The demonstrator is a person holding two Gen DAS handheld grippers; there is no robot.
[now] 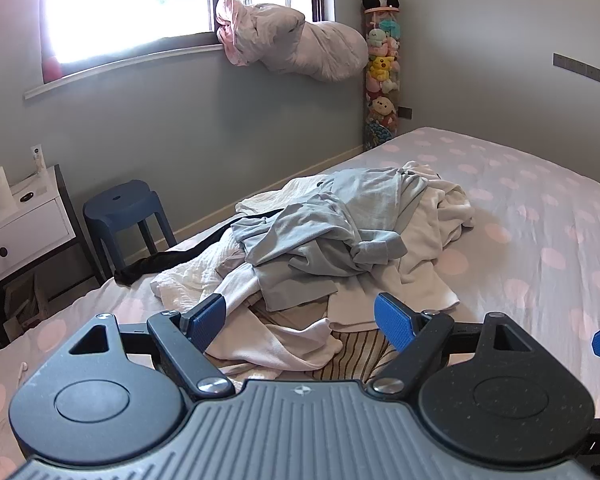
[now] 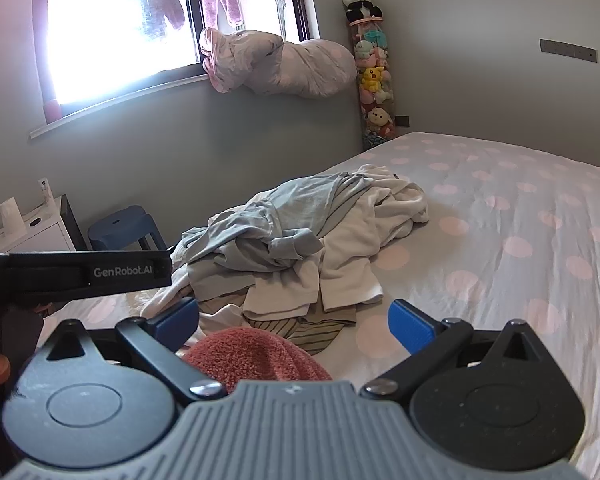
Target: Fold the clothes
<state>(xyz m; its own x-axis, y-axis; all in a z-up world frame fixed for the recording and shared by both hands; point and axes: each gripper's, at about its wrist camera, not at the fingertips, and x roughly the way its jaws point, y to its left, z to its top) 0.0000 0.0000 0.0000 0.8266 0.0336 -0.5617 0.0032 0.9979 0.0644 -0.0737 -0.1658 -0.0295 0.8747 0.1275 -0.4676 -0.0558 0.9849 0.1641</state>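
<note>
Left wrist view shows me the pile of clothes [image 1: 332, 240] heaped and rumpled on the bed [image 1: 540, 208], a light blue shirt [image 1: 324, 236] on top of white garments [image 1: 432, 240], with a striped piece [image 1: 360, 354] at the near edge. I see nothing folded or stacked in either view, so I judge the whole heap is left to fold. My left claw [image 1: 302, 322] hangs just above the near edge, fingers apart and holding nothing. My right claw [image 2: 294, 322] is likewise spread and empty, with a red terry cloth [image 2: 256, 356] just under it.
</note>
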